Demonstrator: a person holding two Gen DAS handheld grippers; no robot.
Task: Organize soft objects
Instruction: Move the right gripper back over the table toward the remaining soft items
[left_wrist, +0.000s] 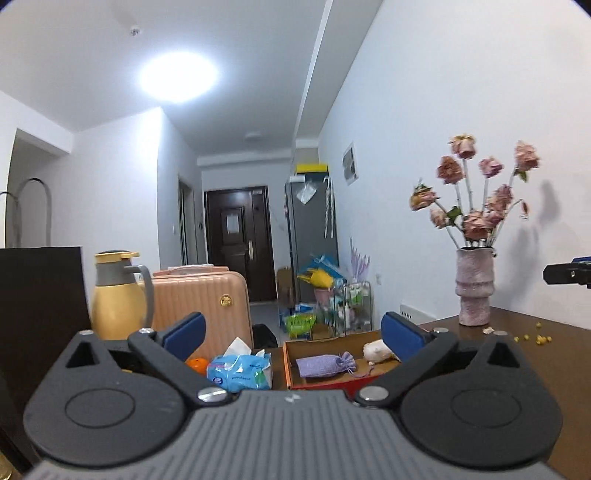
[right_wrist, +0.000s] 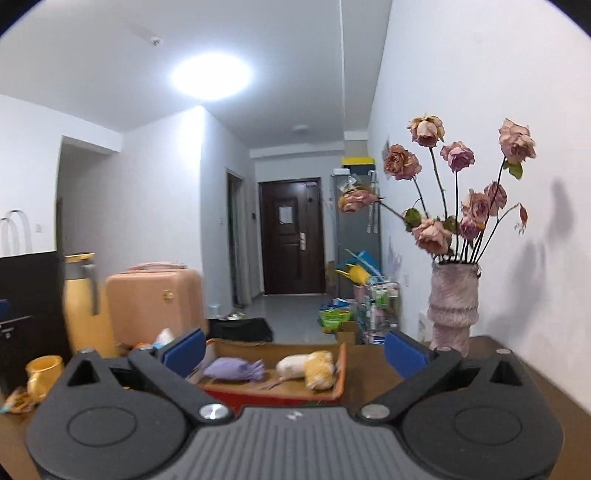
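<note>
Left wrist view: the left gripper (left_wrist: 291, 332) is spread wide and empty above the shallow orange cardboard box (left_wrist: 295, 380), where the lavender drawstring sachet (left_wrist: 325, 365) lies.

Right wrist view: the right gripper (right_wrist: 293, 349), likewise agape, faces the sachet (right_wrist: 236, 369) beside a white-and-yellow plush toy (right_wrist: 308, 367). Both look light and squashy; pinch mid-body.

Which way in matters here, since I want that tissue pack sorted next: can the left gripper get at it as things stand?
Probably yes. The left gripper is open and empty, and the blue tissue pack lies just ahead between its fingers, with only the orange beside it and the cardboard box on its other side.
</note>
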